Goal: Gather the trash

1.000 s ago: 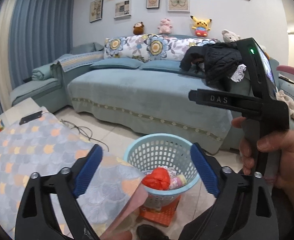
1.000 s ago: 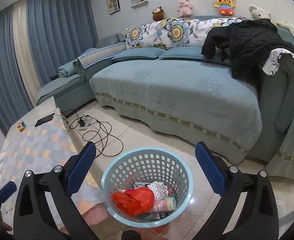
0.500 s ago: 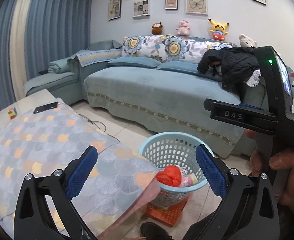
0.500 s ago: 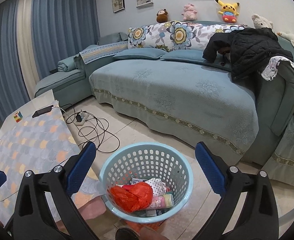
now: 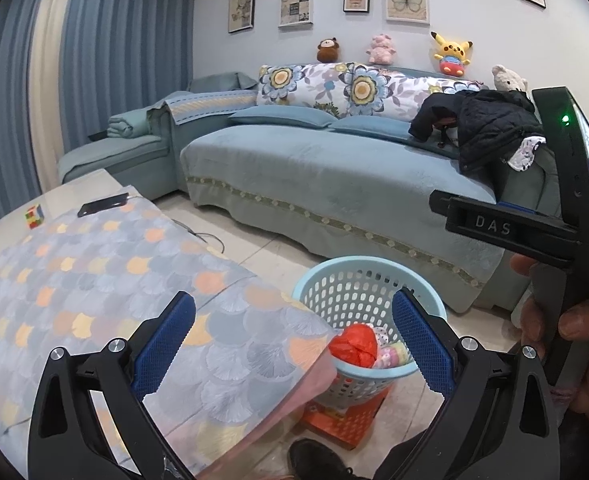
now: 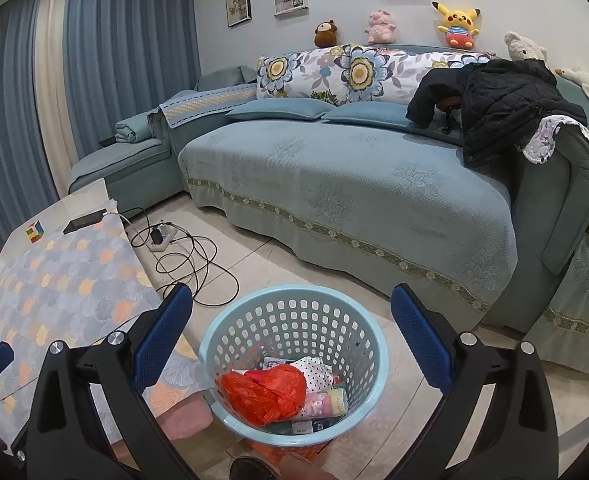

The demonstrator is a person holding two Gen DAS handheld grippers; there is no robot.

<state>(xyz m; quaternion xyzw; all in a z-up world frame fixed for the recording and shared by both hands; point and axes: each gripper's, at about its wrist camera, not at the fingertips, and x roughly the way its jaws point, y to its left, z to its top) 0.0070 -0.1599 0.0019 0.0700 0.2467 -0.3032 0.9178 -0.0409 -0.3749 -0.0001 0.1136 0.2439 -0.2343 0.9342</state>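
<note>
Two grippers: both held over the basket side of the room, jaws spread wide, nothing between them.
Left gripper (image 5: pixel 292 342): above the edge of the worktop (image 5: pixel 74 196), with the basket past its right finger.
Right gripper (image 6: pixel 290 340): directly above the basket, which sits between its blue fingers (image 6: pixel 162 334).
Right hand (image 5: pixel 566 320): wrapped around the black handle of the right gripper, seen at the right edge of the left wrist view.
Basket (image 6: pixel 368 336): pale blue, perforated, upright on an orange crate (image 5: pixel 346 420) on the tiled floor, just beside the worktop.
Trash: a crumpled red plastic bag (image 6: pixel 266 394) lies inside the basket on top of a dotted wrapper and small packets.
Worktop cloth (image 5: pixel 106 276): scalloped grey and orange pattern; a phone (image 5: pixel 102 204) and a puzzle cube (image 5: pixel 33 216) lie at its far end.
Sofa (image 6: pixel 354 184): blue, behind the basket, with a black jacket (image 6: pixel 502 108) on it.
</note>
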